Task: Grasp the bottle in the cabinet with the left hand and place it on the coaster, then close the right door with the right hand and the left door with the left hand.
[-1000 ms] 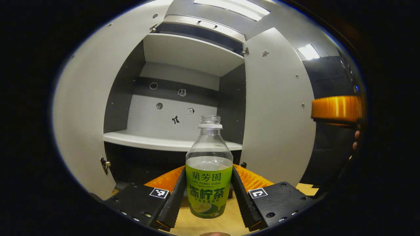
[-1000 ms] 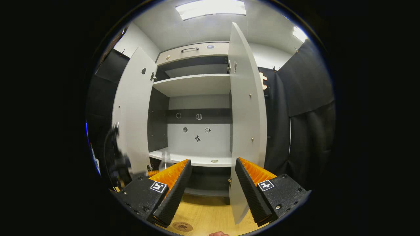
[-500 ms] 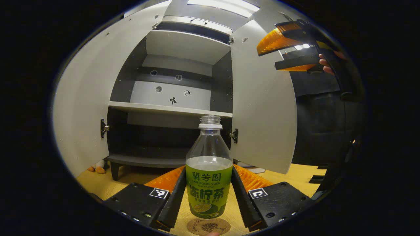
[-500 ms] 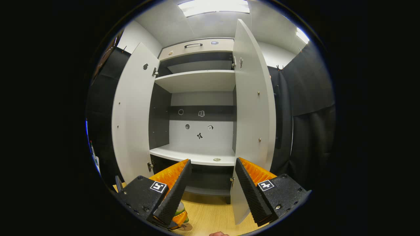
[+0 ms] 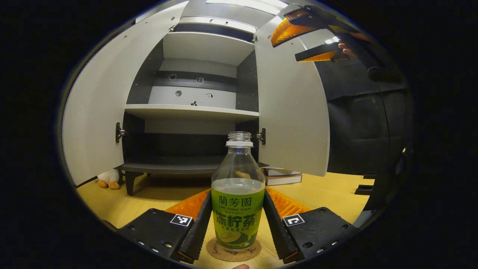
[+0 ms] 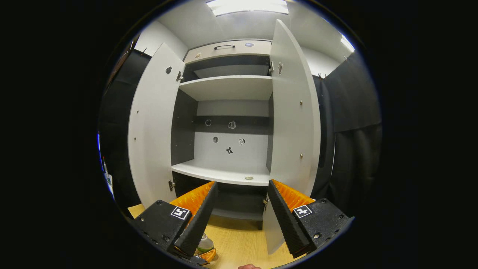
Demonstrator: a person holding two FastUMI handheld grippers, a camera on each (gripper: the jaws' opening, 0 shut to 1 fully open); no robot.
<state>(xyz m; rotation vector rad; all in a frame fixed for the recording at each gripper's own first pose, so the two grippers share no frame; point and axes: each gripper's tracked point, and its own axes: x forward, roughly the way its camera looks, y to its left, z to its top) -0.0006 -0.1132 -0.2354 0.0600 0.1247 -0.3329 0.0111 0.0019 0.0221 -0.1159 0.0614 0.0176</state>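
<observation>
We have the bottle (image 5: pixel 238 194) pinched between the fingers of the left gripper (image 5: pixel 238 224), standing upright with its base on, or just above, the round coaster (image 5: pixel 234 251) on the wooden floor (image 5: pixel 328 194) — contact we cannot quite confirm. The coaster lies directly under the bottle, so the coming move is, in our judgement, a straight release and a pull back along the fingers. The right gripper (image 6: pixel 241 216) hangs spread with nothing in it, facing the open cabinet (image 6: pixel 227 87); the right door (image 6: pixel 295 123) stands just to its right — nearer this hand than the left door (image 6: pixel 153 123).
</observation>
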